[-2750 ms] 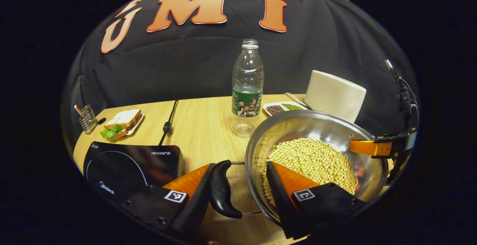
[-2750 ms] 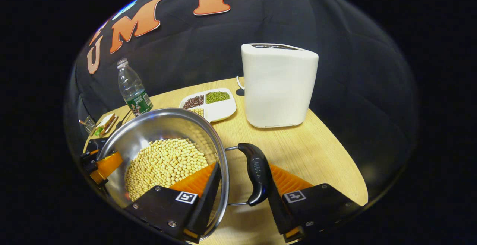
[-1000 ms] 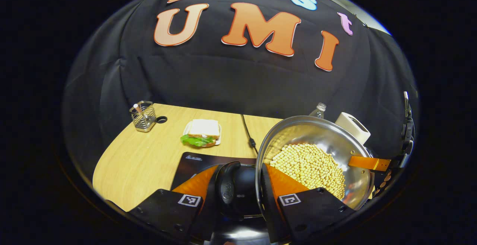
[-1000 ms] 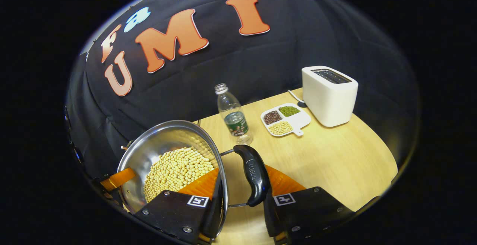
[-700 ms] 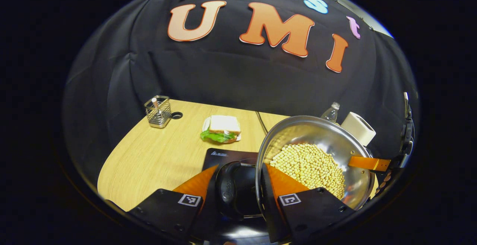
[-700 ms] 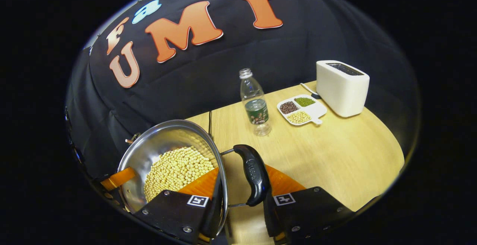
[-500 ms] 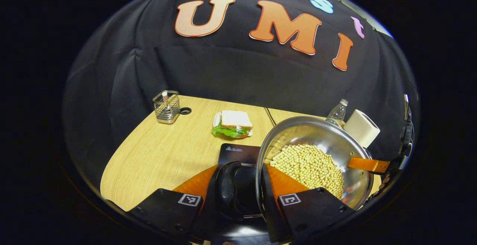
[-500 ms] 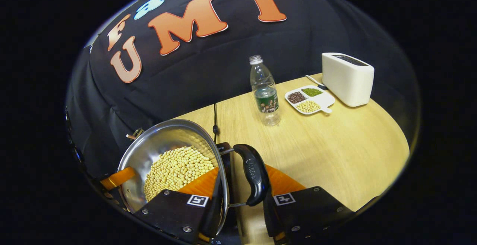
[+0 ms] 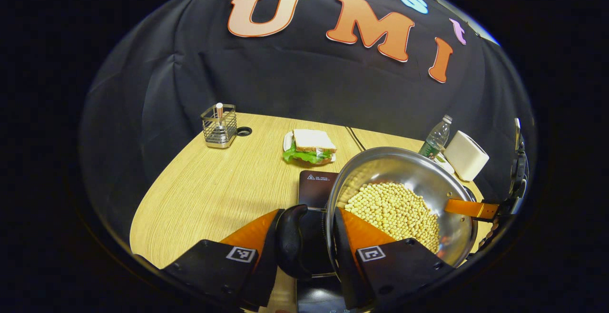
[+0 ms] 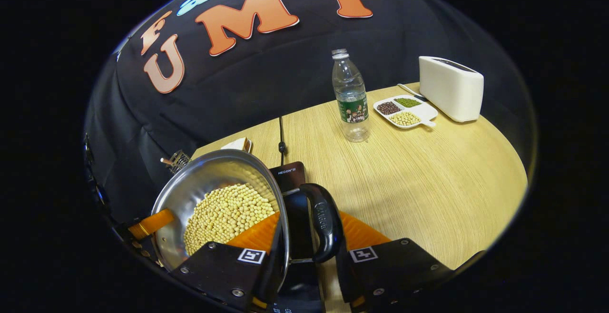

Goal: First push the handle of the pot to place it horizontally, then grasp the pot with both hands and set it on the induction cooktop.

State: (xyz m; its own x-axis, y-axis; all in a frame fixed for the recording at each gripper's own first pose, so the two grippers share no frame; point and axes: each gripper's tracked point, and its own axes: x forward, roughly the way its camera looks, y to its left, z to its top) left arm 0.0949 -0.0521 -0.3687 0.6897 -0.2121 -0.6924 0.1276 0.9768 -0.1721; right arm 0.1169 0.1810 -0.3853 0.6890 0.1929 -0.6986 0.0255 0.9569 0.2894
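Silver pot [image 9: 418,170] w/ pale-yellow beans [image 9: 395,210], black cooktop [image 9: 316,187], white toaster [image 10: 451,87].

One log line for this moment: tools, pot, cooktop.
left tool: shut on pot handle | right tool: shut on pot handle | pot: carried, beans inside | induction cooktop: under pot

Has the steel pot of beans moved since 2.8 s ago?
Yes. The steel pot has travelled away from the white toaster and now sits over the black induction cooktop.

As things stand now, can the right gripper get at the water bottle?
Probably not: the right gripper is closed on the pot at its handle. The table toward the water bottle looks free.
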